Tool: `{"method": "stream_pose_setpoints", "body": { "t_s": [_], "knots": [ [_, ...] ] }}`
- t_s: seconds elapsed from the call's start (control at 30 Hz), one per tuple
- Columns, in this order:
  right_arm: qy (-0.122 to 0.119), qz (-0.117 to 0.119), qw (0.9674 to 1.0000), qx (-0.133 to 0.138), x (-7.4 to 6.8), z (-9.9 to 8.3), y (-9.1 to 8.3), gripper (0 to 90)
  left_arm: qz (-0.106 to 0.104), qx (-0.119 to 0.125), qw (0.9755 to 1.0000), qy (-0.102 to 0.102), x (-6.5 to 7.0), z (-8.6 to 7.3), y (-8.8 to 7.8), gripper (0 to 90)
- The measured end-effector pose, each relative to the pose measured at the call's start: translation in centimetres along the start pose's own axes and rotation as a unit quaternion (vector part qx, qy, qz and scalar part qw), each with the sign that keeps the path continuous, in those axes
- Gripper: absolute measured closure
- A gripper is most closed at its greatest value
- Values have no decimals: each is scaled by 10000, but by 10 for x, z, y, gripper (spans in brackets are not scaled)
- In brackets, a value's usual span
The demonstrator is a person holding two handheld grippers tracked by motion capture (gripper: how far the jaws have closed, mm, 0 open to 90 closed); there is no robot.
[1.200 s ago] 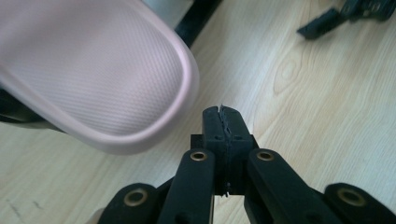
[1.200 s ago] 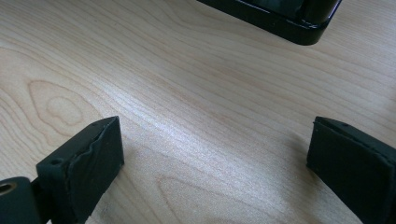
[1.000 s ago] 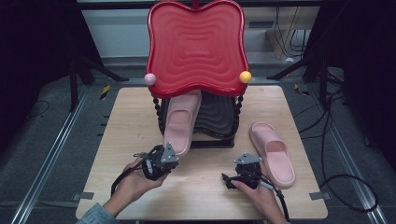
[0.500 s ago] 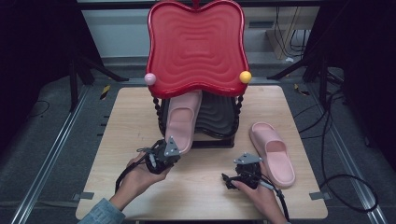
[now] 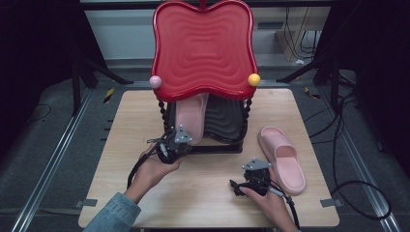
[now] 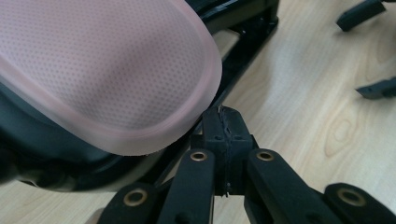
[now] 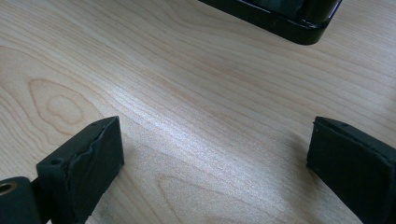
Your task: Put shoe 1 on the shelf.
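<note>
A pink slipper (image 5: 191, 118) lies on the black lower shelf (image 5: 227, 121) of a rack, under the red top shelf (image 5: 203, 48), heel toward me. Its dotted sole (image 6: 102, 70) is at upper left in the left gripper view. My left gripper (image 5: 183, 141) is shut with nothing between its pads (image 6: 224, 140), its tip right at the slipper's heel edge. A second pink slipper (image 5: 283, 157) lies on the table at the right. Left of it, my right gripper (image 5: 237, 186) rests low over the wood, open, with bare table between its jaws (image 7: 215, 144).
The wooden table (image 5: 121, 125) carries the rack at its middle back. The rack's black base bar (image 7: 280, 14) lies just beyond my right gripper. Twisted black posts (image 5: 163, 113) hold the red shelf. Cables (image 5: 358, 193) trail over the floor at the right.
My left gripper has moved away from me toward the rack and slightly up, staying shut. The slipper's heel sits a little farther in on the shelf. The right gripper has not moved.
</note>
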State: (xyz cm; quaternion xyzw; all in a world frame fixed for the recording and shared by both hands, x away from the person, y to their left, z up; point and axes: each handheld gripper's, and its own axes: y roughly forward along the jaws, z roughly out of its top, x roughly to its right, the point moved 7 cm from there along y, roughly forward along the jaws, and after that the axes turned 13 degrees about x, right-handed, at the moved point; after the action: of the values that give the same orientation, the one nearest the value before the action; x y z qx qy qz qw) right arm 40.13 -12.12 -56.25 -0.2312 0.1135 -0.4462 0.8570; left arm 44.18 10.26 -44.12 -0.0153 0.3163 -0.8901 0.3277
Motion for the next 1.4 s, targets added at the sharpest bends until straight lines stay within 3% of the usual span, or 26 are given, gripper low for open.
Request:
{"method": "stream_pose_setpoints", "body": {
  "t_s": [0.3, 0.57, 0.7, 0.73, 0.93, 0.97, 1.03, 1.13, 1.23, 1.3, 1.33, 1.37, 1.4],
  "knots": [
    [3, 17, 10000, 0, 0, 0, 0, 39, -90, -44, 9996, -247, -7, 3, 8, 900],
    [3, 17, 10000, 2, 0, 0, 0, 39, -28, -96, 9995, -292, -5, 12, 13, 900],
    [-4, 15, 10000, 1, 0, 0, -1, 39, 44, -210, 9994, -281, -7, 7, 13, 900],
    [-4, 15, 10000, 1, 0, 0, -1, 39, 54, -127, 9992, -377, -6, 8, 14, 900],
    [23, -29, 10000, -33, 0, -1, -2, 59, -40, 42, 9991, -419, -3, 11, 3, 895],
    [-6, -37, 10000, -62, 0, 1, -6, 151, -75, 154, 9989, -427, 3, 11, -5, 886],
    [-134, -144, 9998, -66, 2, 2, -11, 189, -128, 203, 9986, -462, 7, 5, -12, 870],
    [-98, -169, 9998, 9, 5, 4, -19, 257, -172, 188, 9985, -487, 9, -5, -19, 842],
    [-86, -274, 9995, 136, 16, 10, -41, 388, -174, 224, 9964, -795, 8, -27, -30, 797],
    [-54, -292, 9994, 170, 18, 12, -45, 409, -13, 216, 9947, -1008, 3, -44, -37, 782],
    [-43, -394, 9990, 222, 24, 15, -58, 445, 63, 232, 9933, -1131, 0, -52, -40, 734],
    [-53, -417, 9989, 222, 26, 16, -62, 455, 129, 257, 9901, -1371, -5, -65, -46, 714],
    [-53, -417, 9989, 222, 26, 16, -62, 455, 129, 257, 9901, -1371, -5, -65, -46, 702]
  ]
}}
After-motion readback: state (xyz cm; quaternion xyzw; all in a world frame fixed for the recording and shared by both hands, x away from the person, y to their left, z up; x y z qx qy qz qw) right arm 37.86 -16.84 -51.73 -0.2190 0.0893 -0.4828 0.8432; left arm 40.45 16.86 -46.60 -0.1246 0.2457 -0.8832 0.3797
